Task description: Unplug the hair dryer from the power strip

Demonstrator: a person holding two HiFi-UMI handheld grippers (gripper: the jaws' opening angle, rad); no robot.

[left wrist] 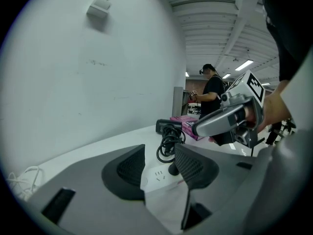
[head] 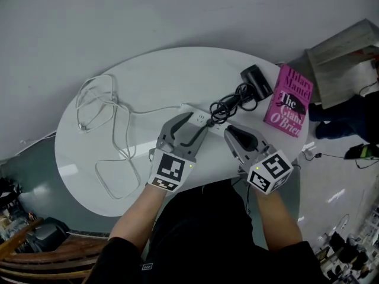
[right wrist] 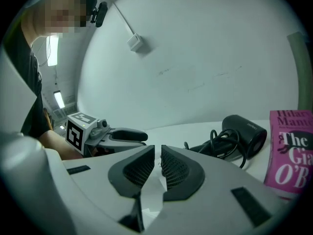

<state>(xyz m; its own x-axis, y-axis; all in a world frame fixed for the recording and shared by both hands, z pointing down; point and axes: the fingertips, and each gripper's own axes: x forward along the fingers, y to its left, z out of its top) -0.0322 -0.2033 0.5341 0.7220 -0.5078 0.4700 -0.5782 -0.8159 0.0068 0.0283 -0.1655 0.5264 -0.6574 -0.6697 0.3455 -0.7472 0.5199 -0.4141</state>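
The black hair dryer (head: 256, 81) lay on the round table (head: 148, 76), its coiled cord (head: 234, 103) running to the white power strip (head: 198, 118). My left gripper (head: 195, 123) had its jaws apart astride that strip. The right gripper (head: 228, 129) had its jaws together, empty.

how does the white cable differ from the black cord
The white cable sprawls in wide loose loops on the left of the table; the black cord is bunched tightly beside the hair dryer. The white cable covers more table than the black cord. Both reach the power strip.
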